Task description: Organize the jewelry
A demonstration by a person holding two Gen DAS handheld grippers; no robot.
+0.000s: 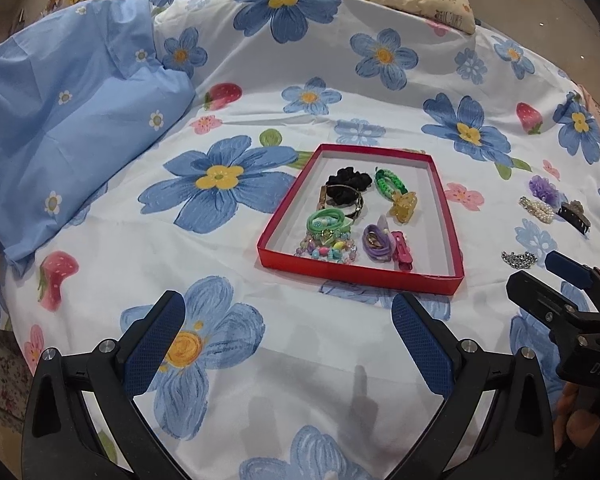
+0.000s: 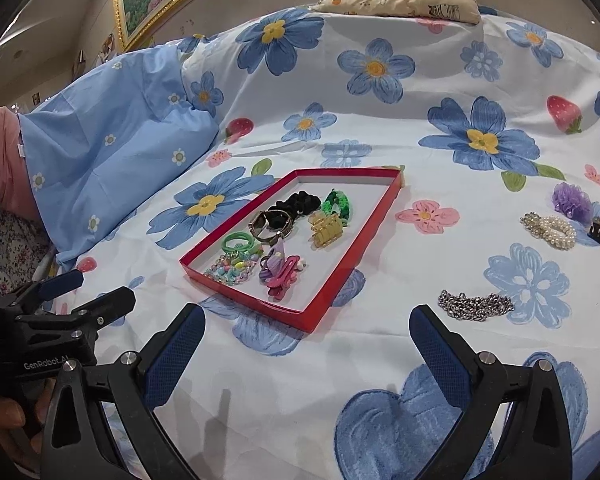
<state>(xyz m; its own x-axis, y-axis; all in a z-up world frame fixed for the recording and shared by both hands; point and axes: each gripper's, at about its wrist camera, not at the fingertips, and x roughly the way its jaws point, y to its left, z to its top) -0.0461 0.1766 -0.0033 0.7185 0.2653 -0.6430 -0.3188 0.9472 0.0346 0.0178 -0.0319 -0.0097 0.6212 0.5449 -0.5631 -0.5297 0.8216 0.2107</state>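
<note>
Floral bedspread (image 2: 380, 152) carries a red tray (image 2: 332, 296) of hair ties, with a silver chain (image 2: 476, 306) and pearl clip (image 2: 550, 230) lying to its right, while left gripper (image 1: 288, 340) and right gripper (image 2: 306, 356) hover wide apart, empty.

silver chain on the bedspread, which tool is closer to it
Right. The right tool sits open just short of the silver chain, which lies ahead and to its right. The left tool is open in front of the red tray, farther left.
</note>
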